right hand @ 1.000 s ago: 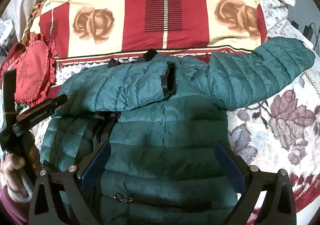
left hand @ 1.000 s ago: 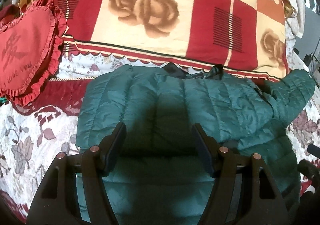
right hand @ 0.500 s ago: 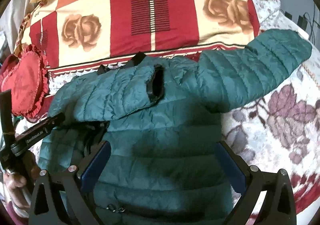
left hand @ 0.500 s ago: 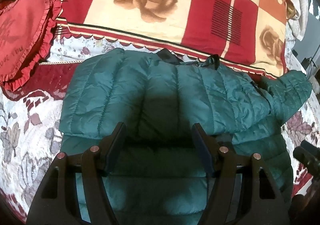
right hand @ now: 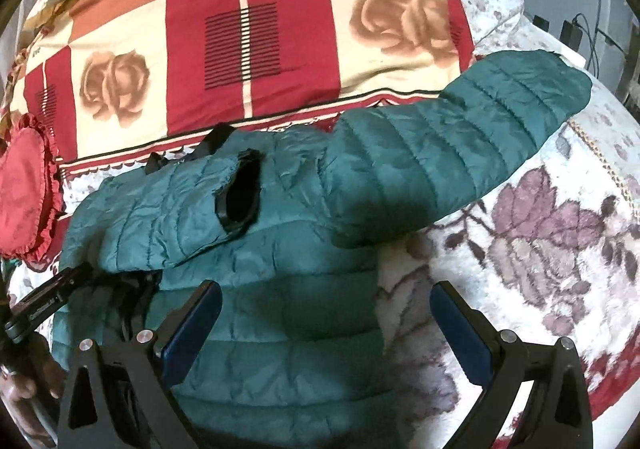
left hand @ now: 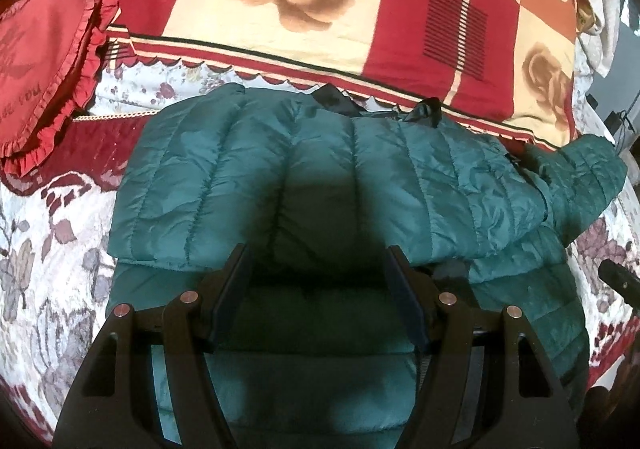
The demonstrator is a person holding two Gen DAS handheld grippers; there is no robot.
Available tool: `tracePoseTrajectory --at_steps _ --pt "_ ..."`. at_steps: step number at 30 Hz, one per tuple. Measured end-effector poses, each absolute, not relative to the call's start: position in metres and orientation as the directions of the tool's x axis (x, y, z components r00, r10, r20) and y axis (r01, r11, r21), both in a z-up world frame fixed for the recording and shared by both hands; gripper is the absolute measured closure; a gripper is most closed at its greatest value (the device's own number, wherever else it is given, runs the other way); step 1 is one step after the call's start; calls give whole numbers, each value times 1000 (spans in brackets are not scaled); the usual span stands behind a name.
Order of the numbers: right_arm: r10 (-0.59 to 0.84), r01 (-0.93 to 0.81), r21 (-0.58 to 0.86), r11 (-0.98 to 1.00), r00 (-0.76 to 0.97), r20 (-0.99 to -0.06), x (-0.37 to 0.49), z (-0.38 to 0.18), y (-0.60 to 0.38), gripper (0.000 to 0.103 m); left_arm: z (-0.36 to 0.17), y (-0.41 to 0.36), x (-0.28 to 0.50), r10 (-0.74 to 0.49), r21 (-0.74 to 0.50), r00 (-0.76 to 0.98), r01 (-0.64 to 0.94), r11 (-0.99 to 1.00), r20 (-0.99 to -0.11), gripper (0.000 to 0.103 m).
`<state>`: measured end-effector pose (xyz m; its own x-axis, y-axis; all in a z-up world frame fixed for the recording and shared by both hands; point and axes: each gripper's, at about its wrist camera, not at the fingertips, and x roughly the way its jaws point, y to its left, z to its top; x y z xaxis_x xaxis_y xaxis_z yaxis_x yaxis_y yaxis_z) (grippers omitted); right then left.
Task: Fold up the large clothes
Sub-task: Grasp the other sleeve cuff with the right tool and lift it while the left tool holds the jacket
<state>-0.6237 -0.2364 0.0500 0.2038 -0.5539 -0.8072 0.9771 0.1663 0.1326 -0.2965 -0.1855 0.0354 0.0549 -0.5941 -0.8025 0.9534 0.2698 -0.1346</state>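
Note:
A teal quilted puffer jacket [left hand: 328, 177] lies flat on the bed, also in the right wrist view [right hand: 280, 269]. Its left sleeve [right hand: 172, 213] is folded across the chest, black cuff [right hand: 240, 201] in the middle. Its right sleeve [right hand: 460, 153] stretches out to the right. My left gripper [left hand: 318, 261] is open and empty above the jacket's lower body. My right gripper [right hand: 324, 305] is open and empty over the jacket's right side edge. The left gripper's body [right hand: 44, 301] shows at the left of the right wrist view.
A red and cream quilt with roses [left hand: 320, 1] lies folded behind the jacket. A red heart cushion [left hand: 44, 61] sits at the far left. The floral bedspread [right hand: 540, 249] extends right of the jacket. Cables and a wall are at the far right [right hand: 580, 33].
Both grippers have moved, the right one rightwards, so the outstretched sleeve is more central in its view. The left view has drawn closer over the jacket. Both stay open.

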Motion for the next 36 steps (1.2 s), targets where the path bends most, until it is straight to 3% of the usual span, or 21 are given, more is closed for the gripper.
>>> tracePoseTrajectory --at_steps 20,29,36 --pt "-565 983 124 138 180 -805 -647 45 -255 0 34 -180 -293 -594 -150 48 948 280 -803 35" --pt "-627 981 194 -26 135 -767 -736 51 -317 0 31 -176 -285 -588 -160 47 942 295 -807 35" --pt "-671 909 386 -156 189 -717 -817 60 -349 3 29 -173 -284 -584 -195 19 933 301 -812 35"
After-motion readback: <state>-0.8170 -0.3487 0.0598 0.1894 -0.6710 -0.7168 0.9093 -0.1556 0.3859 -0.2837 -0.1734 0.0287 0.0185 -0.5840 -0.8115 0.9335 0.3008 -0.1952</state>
